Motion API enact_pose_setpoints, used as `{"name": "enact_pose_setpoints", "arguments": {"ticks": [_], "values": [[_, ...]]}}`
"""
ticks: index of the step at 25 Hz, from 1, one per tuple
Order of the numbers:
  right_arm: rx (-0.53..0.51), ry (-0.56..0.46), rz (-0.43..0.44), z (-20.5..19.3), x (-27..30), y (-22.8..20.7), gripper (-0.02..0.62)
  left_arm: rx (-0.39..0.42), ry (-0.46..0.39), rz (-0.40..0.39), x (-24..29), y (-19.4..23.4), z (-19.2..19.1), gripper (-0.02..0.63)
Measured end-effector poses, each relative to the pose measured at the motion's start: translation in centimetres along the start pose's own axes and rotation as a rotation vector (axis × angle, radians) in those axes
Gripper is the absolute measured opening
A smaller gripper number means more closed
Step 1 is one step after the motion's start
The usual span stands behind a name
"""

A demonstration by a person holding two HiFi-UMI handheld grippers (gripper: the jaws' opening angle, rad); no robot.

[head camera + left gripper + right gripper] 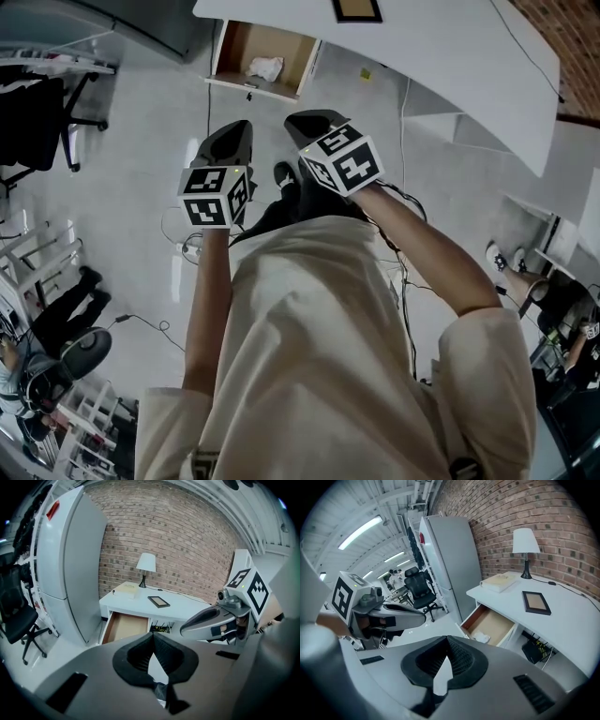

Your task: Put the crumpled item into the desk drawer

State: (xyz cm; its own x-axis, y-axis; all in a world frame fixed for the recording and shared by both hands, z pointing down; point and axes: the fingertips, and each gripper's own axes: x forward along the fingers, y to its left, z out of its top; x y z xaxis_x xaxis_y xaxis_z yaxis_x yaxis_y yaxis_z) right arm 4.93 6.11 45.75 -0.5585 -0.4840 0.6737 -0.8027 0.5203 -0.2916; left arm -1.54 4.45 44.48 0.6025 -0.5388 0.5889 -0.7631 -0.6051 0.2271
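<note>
The desk drawer (258, 58) hangs open under the white desk (441, 66). A crumpled white item (266, 67) lies inside it, also seen in the right gripper view as the crumpled item (481, 637) near the front of the drawer (492, 624). In the left gripper view the drawer (124, 625) shows only its brown floor. My left gripper (232, 141) and right gripper (314, 127) are held side by side in the air, well short of the desk. Both are shut with nothing between the tips: left gripper (152, 637), right gripper (447, 639).
On the desk stand a lamp (525, 545), a picture frame (536, 602) and a book (498, 581). A tall grey cabinet (452, 564) stands left of the desk, with a black office chair (419, 590) beyond. Cables (183, 246) lie on the floor by my feet.
</note>
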Motion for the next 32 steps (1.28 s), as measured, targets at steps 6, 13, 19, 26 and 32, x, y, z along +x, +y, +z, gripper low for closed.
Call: {"name": "enact_pose_setpoints", "arguments": {"ticks": [6,13,19,26,32], "values": [[-0.028,0.012,0.021,0.7,0.3,0.0,0.025,-0.007,-0.006,0.008,0.2,-0.2,0.5,0.015],[-0.044,0.035,0.032,0.1,0.4,-0.2,0.025,-0.015,-0.001,0.008,0.6,-0.1,0.2,0.015],[-0.046,0.032,0.017,0.7,0.3,-0.7,0.024,-0.027,-0.01,0.013,0.6,0.1,0.4,0.015],[-0.05,0.022,0.007,1.0,0.8,-0.6,0.025,-0.034,-0.025,0.018,0.6,0.6,0.6,0.015],[-0.056,0.028,0.003,1.5,1.1,0.1,0.025,-0.049,-0.031,0.017,0.2,1.2,0.7,0.015]]}}
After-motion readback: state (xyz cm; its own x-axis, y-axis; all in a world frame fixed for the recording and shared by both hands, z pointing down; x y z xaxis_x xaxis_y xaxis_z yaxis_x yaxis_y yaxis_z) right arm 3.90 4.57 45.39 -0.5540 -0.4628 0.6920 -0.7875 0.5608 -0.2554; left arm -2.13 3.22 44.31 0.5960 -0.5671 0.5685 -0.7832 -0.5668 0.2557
